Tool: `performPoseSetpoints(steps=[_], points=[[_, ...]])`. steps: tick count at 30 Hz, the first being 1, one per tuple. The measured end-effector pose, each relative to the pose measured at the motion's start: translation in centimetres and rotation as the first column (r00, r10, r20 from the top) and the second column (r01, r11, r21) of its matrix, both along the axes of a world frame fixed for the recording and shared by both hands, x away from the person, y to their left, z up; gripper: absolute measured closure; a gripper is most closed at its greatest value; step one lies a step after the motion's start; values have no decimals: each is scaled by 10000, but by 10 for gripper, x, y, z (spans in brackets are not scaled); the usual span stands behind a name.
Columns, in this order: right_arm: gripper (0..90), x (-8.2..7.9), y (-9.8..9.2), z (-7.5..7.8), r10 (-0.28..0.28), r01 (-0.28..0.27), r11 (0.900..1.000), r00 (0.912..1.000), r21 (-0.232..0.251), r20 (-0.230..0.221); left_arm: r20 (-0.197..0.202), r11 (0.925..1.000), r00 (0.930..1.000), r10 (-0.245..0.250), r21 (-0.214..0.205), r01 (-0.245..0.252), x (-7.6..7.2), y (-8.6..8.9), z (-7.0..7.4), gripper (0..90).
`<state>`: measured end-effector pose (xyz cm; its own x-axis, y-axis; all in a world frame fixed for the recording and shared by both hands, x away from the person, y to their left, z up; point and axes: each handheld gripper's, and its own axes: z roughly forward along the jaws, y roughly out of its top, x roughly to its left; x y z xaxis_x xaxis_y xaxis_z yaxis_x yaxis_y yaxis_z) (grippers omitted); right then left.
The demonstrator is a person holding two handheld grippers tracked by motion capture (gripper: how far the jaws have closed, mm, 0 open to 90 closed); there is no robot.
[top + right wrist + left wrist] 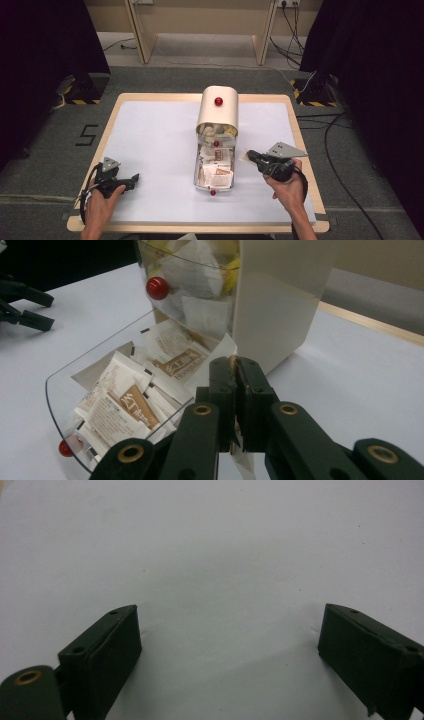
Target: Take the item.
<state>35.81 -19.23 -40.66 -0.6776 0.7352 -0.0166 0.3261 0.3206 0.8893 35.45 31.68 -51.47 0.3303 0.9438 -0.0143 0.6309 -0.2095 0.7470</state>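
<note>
Counter (150, 145): white top with a pale wooden edge, standing on grey floor. Dispenser box (218, 110): cream, rounded top, upright at the centre of the counter toward 12 o'clock, with a red knob (218, 101) on its upper face. Clear drawer (214, 167): pulled out of the box toward 6 o'clock, lying on the counter, a small red knob (213, 192) at its near rim; the right claw view shows its curved transparent wall (65, 375). Sachets (130, 405): white and brown paper packets heaped loosely in the drawer, more stacked inside the box behind a second clear front. Left claw (131, 178): at 8 o'clock, held in the left hand (100, 200), resting low over bare counter, well apart from the drawer; jaws spread wide with nothing between them, white surface showing in the gap. Right claw (250, 156): at 4 o'clock, held in the right hand (287, 187), just beside the drawer's right wall; jaws pressed together on a thin white sachet (243, 450), whose edge shows in the seam and hangs below.
</note>
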Motion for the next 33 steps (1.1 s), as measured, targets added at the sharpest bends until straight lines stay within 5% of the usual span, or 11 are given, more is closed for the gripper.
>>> performPoseSetpoints(steps=[33], points=[[864,14,-40,-18,-1198,1191,9927,9915,-169,-503,-33,10000,10000,4,-70,-4,0,1,0,93]])
